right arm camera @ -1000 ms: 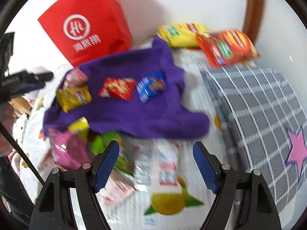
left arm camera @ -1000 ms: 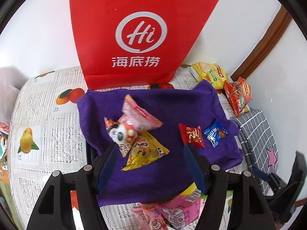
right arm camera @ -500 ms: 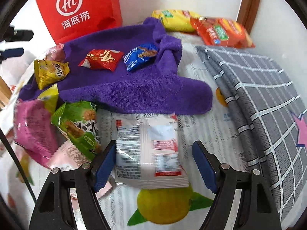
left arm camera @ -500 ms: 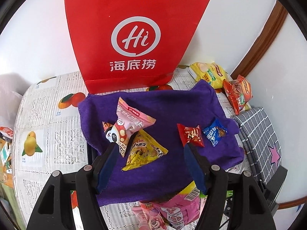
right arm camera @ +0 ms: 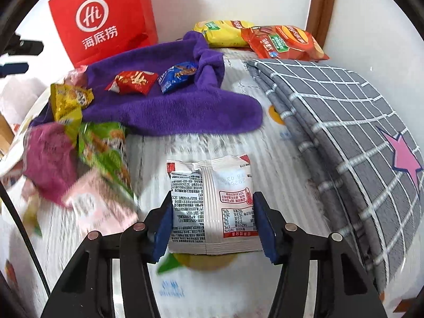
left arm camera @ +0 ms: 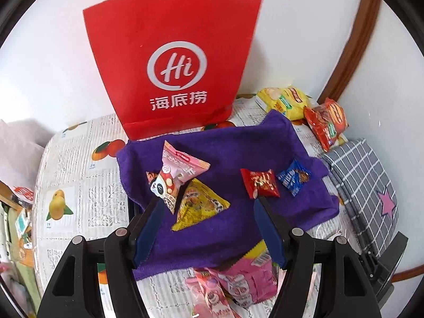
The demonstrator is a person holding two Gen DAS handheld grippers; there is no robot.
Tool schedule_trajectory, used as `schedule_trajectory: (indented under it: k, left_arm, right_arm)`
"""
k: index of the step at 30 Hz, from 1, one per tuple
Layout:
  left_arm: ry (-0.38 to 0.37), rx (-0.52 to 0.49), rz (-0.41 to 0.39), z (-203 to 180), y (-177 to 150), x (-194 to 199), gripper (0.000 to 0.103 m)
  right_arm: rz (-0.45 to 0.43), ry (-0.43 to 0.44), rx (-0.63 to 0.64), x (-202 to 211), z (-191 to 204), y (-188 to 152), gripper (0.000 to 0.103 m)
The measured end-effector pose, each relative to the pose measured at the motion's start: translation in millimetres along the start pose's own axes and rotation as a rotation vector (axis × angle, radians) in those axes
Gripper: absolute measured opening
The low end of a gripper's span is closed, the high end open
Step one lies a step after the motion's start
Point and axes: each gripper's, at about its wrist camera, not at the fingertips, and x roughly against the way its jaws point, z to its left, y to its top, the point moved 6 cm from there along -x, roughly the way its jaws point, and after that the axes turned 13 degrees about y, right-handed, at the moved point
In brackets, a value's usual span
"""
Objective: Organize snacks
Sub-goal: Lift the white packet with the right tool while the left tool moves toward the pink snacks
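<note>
The white snack packet point(right arm camera: 212, 206) lay back-side up on the fruit-print tablecloth point(right arm camera: 288, 169), just in front of the purple towel point(right arm camera: 185, 111), with its printed label facing the right wrist camera. The right gripper point(right arm camera: 212, 221) had its blue pads point(right arm camera: 261, 222) against both side edges of that packet; its jaws had just been closing, with the packet between them, and they now pinched it.

To the packet's left sat a loose heap: a green bag point(right arm camera: 106, 148), a pale pink packet point(right arm camera: 98, 206) and a magenta bag point(right arm camera: 50, 159), all blurred. A yellow packet point(right arm camera: 69, 100) lay at the towel's left end.

On the towel, a small red packet point(right arm camera: 132, 80) and a small blue packet point(right arm camera: 176, 75) lay side by side, near each other. Behind the towel stood a red paper bag point(right arm camera: 106, 18) against the wall, and beside it a yellow chip bag point(right arm camera: 225, 33) and an orange-red chip bag point(right arm camera: 285, 42) overlapped. A folded grey checked cloth point(right arm camera: 344, 122) with a pink star lay to the right.

The left gripper point(left arm camera: 208, 204) hung above the towel point(left arm camera: 230, 153) with its jaws spread and nothing between them, over a yellow triangular packet point(left arm camera: 198, 206) and a pink packet point(left arm camera: 180, 167).
</note>
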Motion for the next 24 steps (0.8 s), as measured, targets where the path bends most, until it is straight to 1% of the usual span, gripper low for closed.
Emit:
schedule_trajectory:
  k: [3,5,8,11,14,16,24]
  left_arm:
    - [-0.018,0.002,0.005,-7,-18,5,0.068]
    - [-0.012,0.005,0.028,-9,-35,2,0.068]
    - [0.012,0.049,0.058,-1,-61,-4,0.068]
    - [-0.026,0.108,0.096,10,-81,-8,0.068]
    - [-0.031,0.136,0.109,18,-93,-8,0.066]
    - [-0.031,0.138,0.114,19,-100,-7,0.066]
    - [-0.025,0.143,0.132,21,-111,-8,0.066]
  right_arm:
    - [0.0,-0.002,0.007,8,-3,-10,0.056]
    - [-0.001,-0.004,0.003,12,-4,-14,0.056]
    - [-0.009,-0.013,0.008,16,-3,-20,0.056]
    - [-0.021,-0.02,0.006,18,-3,-23,0.056]
    - [-0.027,-0.026,-0.004,19,-3,-24,0.056]
    - [-0.029,-0.029,-0.005,20,-3,-25,0.056]
    - [-0.034,-0.025,-0.002,23,-2,-28,0.056]
